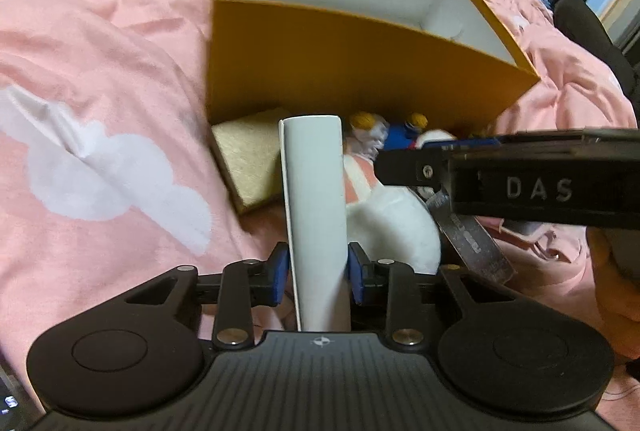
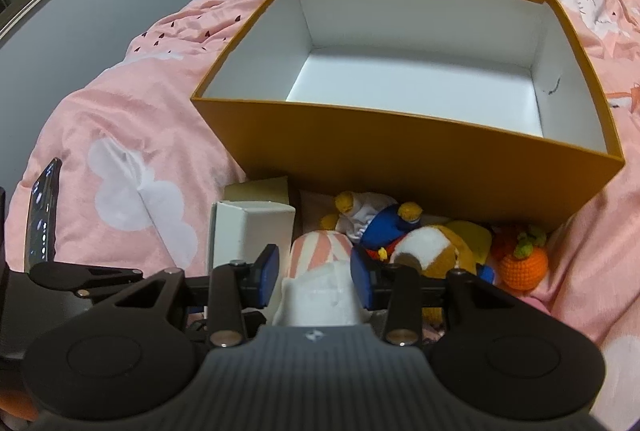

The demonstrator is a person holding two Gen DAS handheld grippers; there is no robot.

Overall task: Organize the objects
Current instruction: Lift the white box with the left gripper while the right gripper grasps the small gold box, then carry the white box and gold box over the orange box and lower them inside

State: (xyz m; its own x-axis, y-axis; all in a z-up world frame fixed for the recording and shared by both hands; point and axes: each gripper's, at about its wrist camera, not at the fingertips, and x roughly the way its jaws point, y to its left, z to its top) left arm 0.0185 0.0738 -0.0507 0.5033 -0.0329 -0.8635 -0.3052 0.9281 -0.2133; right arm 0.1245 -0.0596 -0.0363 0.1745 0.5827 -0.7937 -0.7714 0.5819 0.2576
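An open orange box [image 1: 340, 67] with a white inside stands on the pink bed; it also shows in the right wrist view [image 2: 400, 151] and holds nothing. My left gripper [image 1: 318, 269] is shut on a tall white box [image 1: 314, 191], also seen in the right wrist view [image 2: 252, 231]. My right gripper [image 2: 316, 271] has its pads on either side of a white and pink striped soft toy [image 2: 320, 279], which shows in the left wrist view [image 1: 384, 219]. The right gripper body [image 1: 520, 179] crosses the left wrist view.
In front of the orange box lie a gold box [image 1: 252, 163], a blue and white plush figure [image 2: 376, 219], a brown and white plush [image 2: 436, 251] and an orange crocheted pumpkin [image 2: 520, 263]. A phone [image 2: 44, 215] lies at left. Pink duvet [image 1: 100, 71] all around.
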